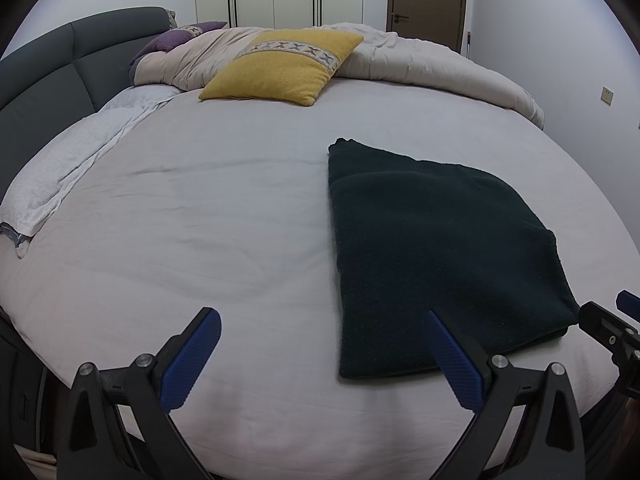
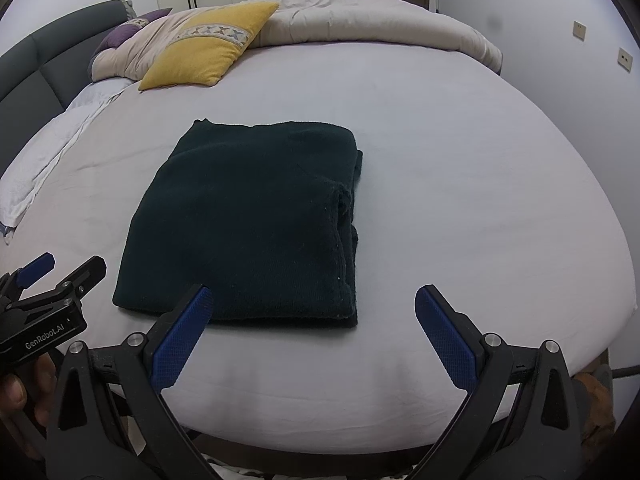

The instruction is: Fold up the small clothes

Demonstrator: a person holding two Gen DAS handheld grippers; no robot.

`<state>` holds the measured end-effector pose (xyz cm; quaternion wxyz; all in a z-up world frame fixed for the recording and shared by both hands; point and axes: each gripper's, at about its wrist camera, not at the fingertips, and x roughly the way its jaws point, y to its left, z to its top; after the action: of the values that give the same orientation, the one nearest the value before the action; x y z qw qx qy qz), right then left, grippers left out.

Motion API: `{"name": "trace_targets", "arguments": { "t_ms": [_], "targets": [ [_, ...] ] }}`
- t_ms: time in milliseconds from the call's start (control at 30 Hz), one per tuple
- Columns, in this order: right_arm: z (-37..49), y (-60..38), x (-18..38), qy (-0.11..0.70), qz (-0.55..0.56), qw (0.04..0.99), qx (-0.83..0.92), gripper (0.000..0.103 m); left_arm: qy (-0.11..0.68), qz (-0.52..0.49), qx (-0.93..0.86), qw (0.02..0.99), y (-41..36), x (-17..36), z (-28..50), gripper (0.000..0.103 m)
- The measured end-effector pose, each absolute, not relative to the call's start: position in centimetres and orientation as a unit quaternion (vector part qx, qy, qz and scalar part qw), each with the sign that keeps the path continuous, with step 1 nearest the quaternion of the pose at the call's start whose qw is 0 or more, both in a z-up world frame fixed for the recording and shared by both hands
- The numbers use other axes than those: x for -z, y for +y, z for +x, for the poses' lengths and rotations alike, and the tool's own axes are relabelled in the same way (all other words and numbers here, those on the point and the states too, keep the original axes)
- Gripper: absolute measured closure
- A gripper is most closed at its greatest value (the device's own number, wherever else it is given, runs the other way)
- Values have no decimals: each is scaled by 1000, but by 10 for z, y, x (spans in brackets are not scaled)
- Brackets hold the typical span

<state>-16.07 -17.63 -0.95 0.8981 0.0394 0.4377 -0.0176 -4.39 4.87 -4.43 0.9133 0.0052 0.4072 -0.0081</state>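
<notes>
A dark green knitted garment (image 1: 432, 248) lies folded into a flat rectangle on the bed's pale sheet (image 1: 200, 208); it also shows in the right wrist view (image 2: 256, 216), with layered edges along its right side. My left gripper (image 1: 322, 320) is open and empty, above the sheet, its right pad over the garment's near left corner. My right gripper (image 2: 312, 300) is open and empty, held over the garment's near right corner. Each gripper shows at the edge of the other's view: the right one (image 1: 612, 320), the left one (image 2: 60, 272).
A yellow cushion (image 1: 280, 68) and a bunched beige duvet (image 1: 420, 60) lie at the far side of the bed. A white towel (image 1: 68, 176) lies along the left edge by the grey headboard (image 1: 48, 80). The bed's near edge is just below the grippers.
</notes>
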Motion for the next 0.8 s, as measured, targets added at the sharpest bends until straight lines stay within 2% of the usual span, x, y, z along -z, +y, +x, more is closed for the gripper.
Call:
{"name": "trace_targets", "arguments": {
  "t_ms": [800],
  "targets": [
    [-162, -175, 9, 437, 40, 898, 17, 0, 407, 5, 9, 913, 50, 44, -42, 0]
  ]
}}
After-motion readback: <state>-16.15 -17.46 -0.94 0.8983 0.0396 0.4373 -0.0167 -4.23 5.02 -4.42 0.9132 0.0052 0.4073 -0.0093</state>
